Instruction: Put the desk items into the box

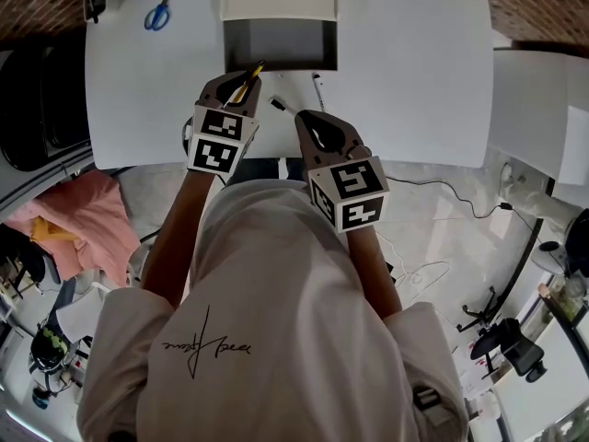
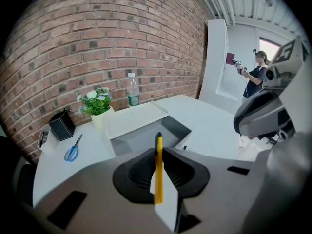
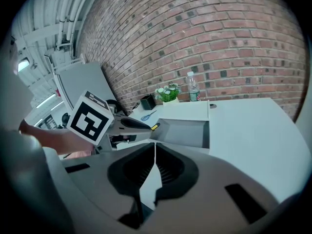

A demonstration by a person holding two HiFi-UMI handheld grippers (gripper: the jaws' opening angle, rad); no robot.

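Left gripper [image 1: 243, 81] holds yellow pen [image 2: 158, 167] at the box [image 1: 280, 44] near rim

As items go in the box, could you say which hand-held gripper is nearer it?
Left: the left hand-held gripper, gripping a yellow pen, is at the box front; the right hand-held gripper sits farther back.

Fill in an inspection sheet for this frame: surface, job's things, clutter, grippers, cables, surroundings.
Surface: white table.
Job's things: open box at the table's far side; yellow pen in left gripper; black pen and scissors on the table.
Clutter: plant, bottle, black holder.
Grippers: left shut on yellow pen; right gripper shut, empty.
Cables: cable on the floor.
Surroundings: brick wall, pink cloth.
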